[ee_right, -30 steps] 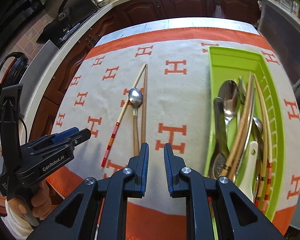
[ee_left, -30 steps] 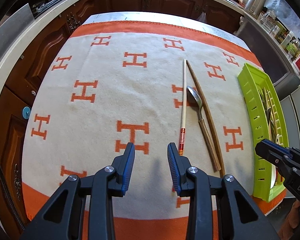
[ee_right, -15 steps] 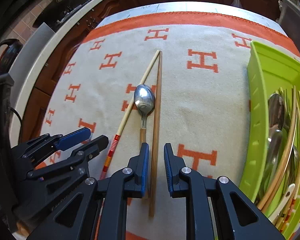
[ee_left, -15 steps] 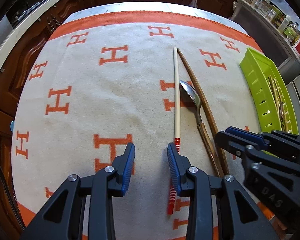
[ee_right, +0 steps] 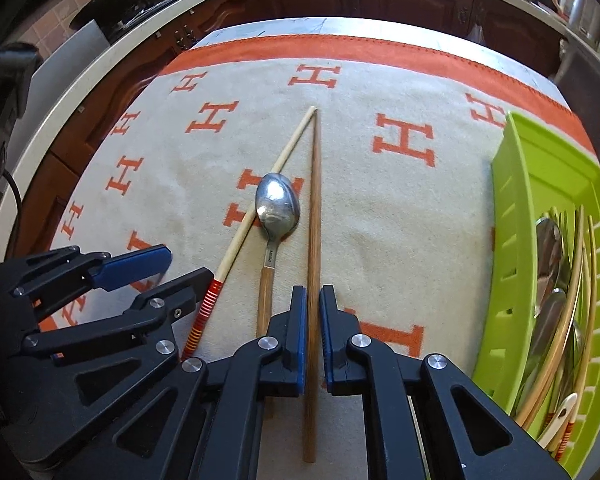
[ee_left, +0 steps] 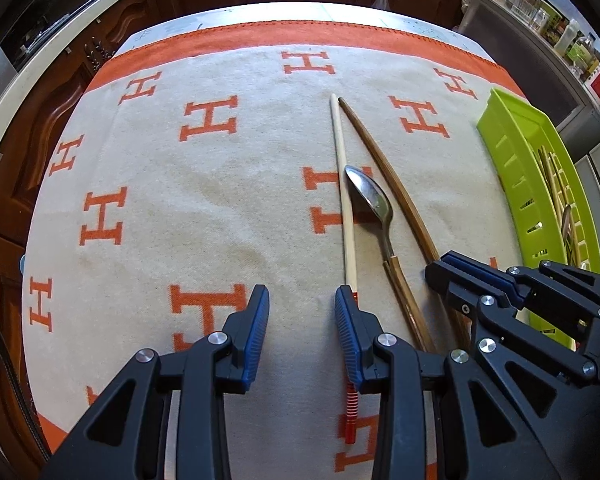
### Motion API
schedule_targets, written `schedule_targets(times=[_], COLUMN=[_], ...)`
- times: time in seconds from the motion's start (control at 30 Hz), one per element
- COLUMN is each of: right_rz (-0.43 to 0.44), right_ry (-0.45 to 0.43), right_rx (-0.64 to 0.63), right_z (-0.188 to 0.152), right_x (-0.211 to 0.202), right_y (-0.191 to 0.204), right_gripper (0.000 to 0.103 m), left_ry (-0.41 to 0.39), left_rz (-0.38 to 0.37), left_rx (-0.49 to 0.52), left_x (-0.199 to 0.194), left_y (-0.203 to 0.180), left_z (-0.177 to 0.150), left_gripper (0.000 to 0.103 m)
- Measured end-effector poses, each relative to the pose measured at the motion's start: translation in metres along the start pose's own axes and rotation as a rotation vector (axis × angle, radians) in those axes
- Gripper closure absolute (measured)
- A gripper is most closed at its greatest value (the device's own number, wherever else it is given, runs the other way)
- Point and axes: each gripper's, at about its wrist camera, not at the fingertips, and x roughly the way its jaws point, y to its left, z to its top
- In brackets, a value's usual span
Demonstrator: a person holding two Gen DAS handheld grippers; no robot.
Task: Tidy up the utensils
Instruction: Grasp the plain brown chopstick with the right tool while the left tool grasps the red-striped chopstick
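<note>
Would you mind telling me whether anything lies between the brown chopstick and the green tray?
Nothing visible does. The right gripper is shut on the brown chopstick, and only bare blanket lies between it and the green tray.

Both wrist cameras are looking steeply down, close over the table (ee_left: 188,208), sharing the spoon (ee_left: 370,200) and green tray (ee_right: 516,208).

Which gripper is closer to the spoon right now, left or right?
Right. The right gripper is closed on the brown chopstick, directly beside the spoon handle. The left gripper stands open, past the pale chopstick.
</note>
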Motion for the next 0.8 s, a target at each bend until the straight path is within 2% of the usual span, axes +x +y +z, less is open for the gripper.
schedule_targets(times=[0.17,0.43,0.57,0.7,0.8], right_rz=[0.039,0.104,0.122,0.126,0.11], right_ry=[-0.003,-0.098,-0.139,-0.182,-0.209], right_rx=[0.065,0.118,0.135,0.171,0.21], right_z=[-0.008,-0.018,-0.027,-0.04,-0.052], right_x=[-0.009,-0.057,-0.083,-0.109,-0.127], right_y=[-0.015,-0.028,-0.038,-0.054,-0.072], right_gripper=[0.097,0.097,0.097,0.097,0.097], left_ry=[-0.01,0.002,0.01,0.026,0.007], left_rz=[-0.032,-0.046,-0.025,0.029,0.069], left_rx=[-0.017,-0.022,-0.002,0.014,0.028], left_x=[-0.009,-0.01,-0.007,0.003,0.003], left_y=[0.0,-0.002,-0.012,-0.022,-0.029], left_z=[0.002,0.004,0.003,0.001,0.001], left_gripper=[0.07,0.069,0.069,0.069,0.069])
